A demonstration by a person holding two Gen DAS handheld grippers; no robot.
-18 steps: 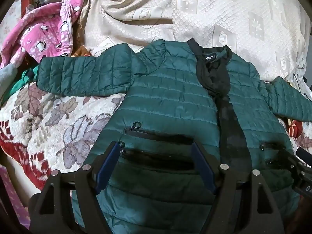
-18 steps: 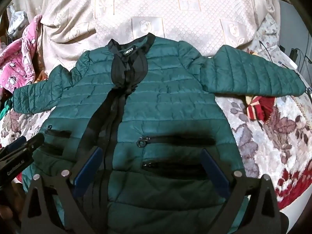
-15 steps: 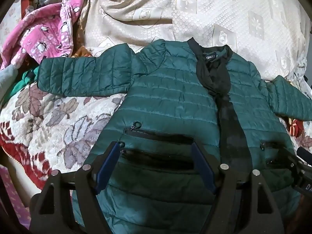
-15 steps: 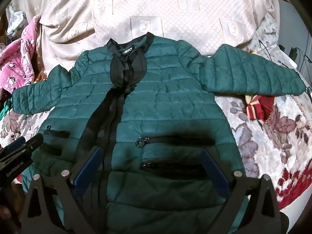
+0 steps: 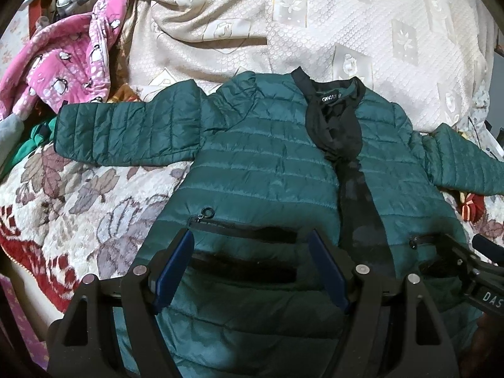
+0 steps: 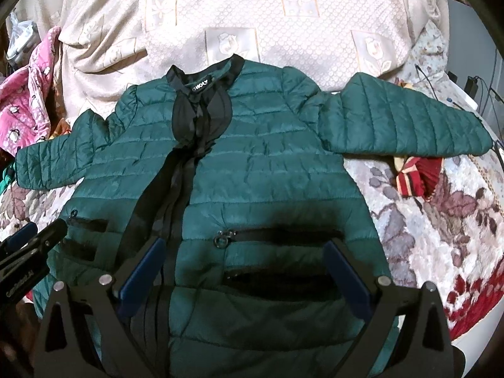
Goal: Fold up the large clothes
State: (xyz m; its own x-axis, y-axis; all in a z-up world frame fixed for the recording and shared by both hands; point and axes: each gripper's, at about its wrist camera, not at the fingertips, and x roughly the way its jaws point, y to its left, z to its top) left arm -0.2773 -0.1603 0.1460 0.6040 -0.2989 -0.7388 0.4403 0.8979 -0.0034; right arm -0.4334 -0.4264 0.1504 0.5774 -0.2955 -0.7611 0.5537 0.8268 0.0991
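Nearest to me, the two hand-held tools hang over the lower front of the garment, both tipped downward. The left gripper [image 5: 252, 271] has its blue pads parted to a middling gap with nothing between them; it hovers above the pocket zips on its side. The right gripper [image 6: 245, 274] stands with its jaws spread very wide, also empty, over the other pair of pockets. Neither is pinching fabric, so I judge the fold has not begun and the person is lining up for a first grab, probably at the hem or the sides.

Under them lies the green quilted jacket [image 5: 267, 173], face up and spread flat on the flowered blanket [image 5: 78, 204], hem toward the person and collar away. Its black front band [image 6: 176, 176] runs up the middle to the neck label. Laid out so, both sleeves are easy to reach: the left sleeve [image 5: 126, 132] sticks straight out to one side, the right sleeve [image 6: 409, 119] to the other, ready to be turned in over the body.

Just beside the right sleeve a red striped cloth [image 6: 415, 176] peeks out, partly under the cuff. Farther off, a pink penguin-print garment [image 5: 69, 63] is heaped at the left, apparently waiting its turn. Behind everything, a cream patterned cover [image 6: 283, 15] drapes the back.
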